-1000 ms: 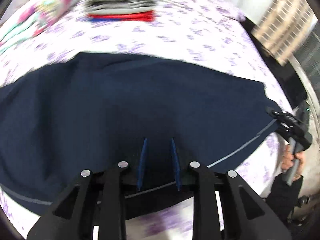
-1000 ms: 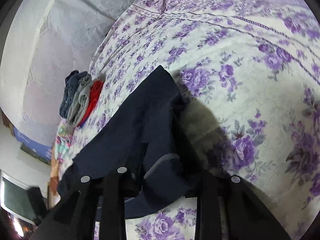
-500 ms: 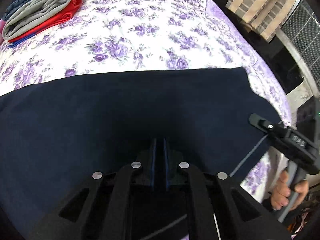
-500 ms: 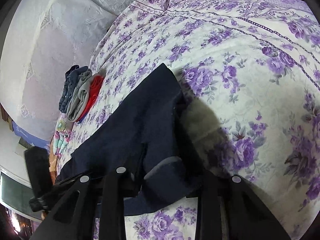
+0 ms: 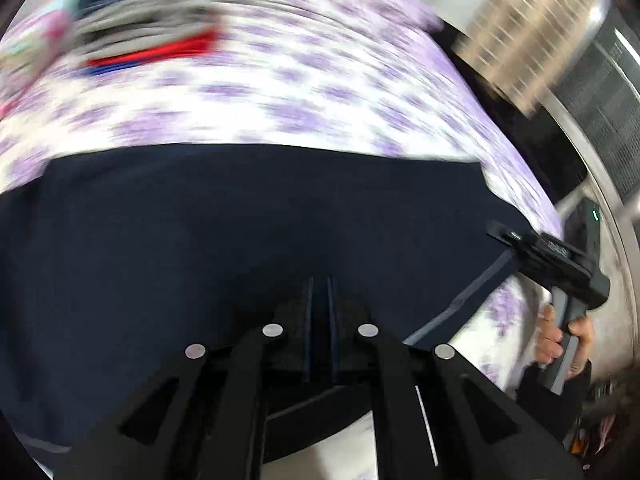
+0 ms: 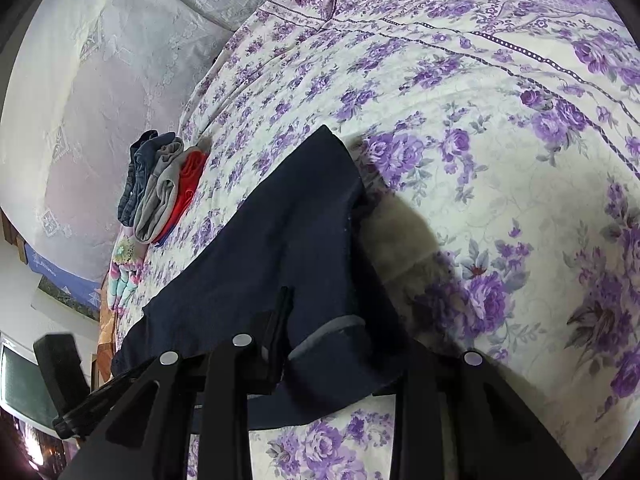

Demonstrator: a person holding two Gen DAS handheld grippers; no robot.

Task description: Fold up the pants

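Observation:
Dark navy pants (image 5: 240, 240) with a grey side stripe lie spread across the flowered bed. My left gripper (image 5: 319, 284) is shut on the near edge of the pants. The right gripper's body (image 5: 552, 256) shows at the pants' right end in the left wrist view. In the right wrist view the pants (image 6: 272, 248) stretch away to the left, and my right gripper (image 6: 320, 320) is shut on their near end, with the fabric bunched over the fingers. The right finger is hidden under the cloth.
A stack of folded clothes (image 6: 160, 188), with jeans, grey and red pieces, sits at the far side of the bed; it also shows blurred in the left wrist view (image 5: 148, 40). A patterned pillow (image 6: 124, 272) lies beside it. The purple flowered bedspread (image 6: 480, 140) lies beyond the pants.
My left gripper closed on the pants' edge within the last second and is now moving, blurring its view. The right gripper kept its hold and barely shifted.

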